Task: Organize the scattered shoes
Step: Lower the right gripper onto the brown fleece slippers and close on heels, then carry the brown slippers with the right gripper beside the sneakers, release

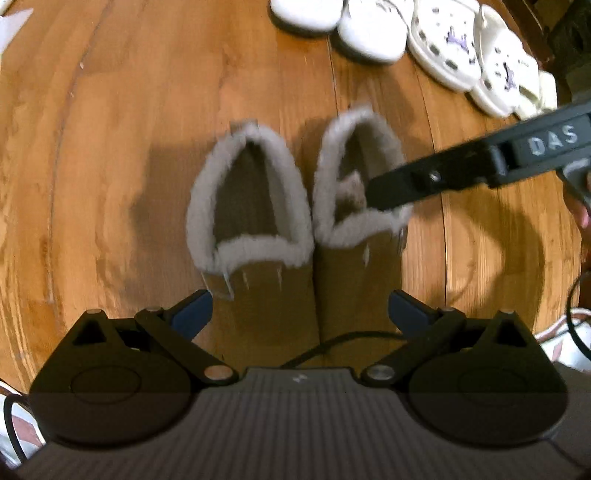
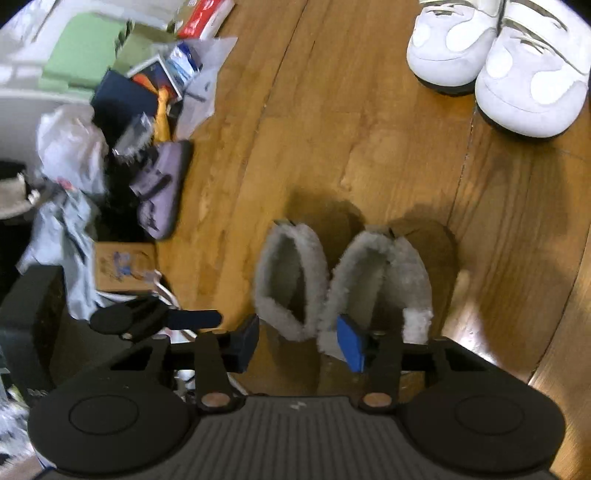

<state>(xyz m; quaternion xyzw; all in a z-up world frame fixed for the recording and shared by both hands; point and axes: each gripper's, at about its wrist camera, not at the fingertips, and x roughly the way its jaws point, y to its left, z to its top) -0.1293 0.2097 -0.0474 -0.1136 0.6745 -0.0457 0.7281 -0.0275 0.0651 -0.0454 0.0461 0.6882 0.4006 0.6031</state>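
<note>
Left gripper (image 1: 300, 314): jaws spread wide, holding nothing. Its blue pads (image 1: 192, 314) sit over the toe ends of two tan fleece-lined slippers, one pad outside each slipper. Whether the pads touch the suede cannot be told.

Right gripper (image 2: 301, 341): jaws partly open, not clamped on anything. One blue pad (image 2: 351, 345) sits at the fleece collar of the right-hand slipper (image 2: 380, 280); the other pad hangs just outside the left-hand slipper (image 2: 290, 280). In the left wrist view, a black finger of the right gripper (image 1: 424, 181) reaches into the opening of the right-hand slipper (image 1: 354, 221); contact with the fleece looks likely, but motion blur hides it.

Task items: the two slippers stand side by side on the wooden floor (image 1: 129, 147), sides touching, openings up. The left-hand slipper (image 1: 251, 221) is free of both tools.

Surroundings:
- A pair of white sneakers (image 2: 498, 62) stands side by side, well apart from the slippers.
- In the left wrist view, the white sneakers (image 1: 340, 26) head a row that continues with two cream perforated clogs (image 1: 476, 59), all close together.
- A heap of clutter (image 2: 110, 110) with bags, boxes and papers lies to one side of the floor.
- A purple sandal (image 2: 162, 192) lies at the edge of that heap.
- A cable (image 1: 332, 347) runs across the slipper toes near the left gripper body.
</note>
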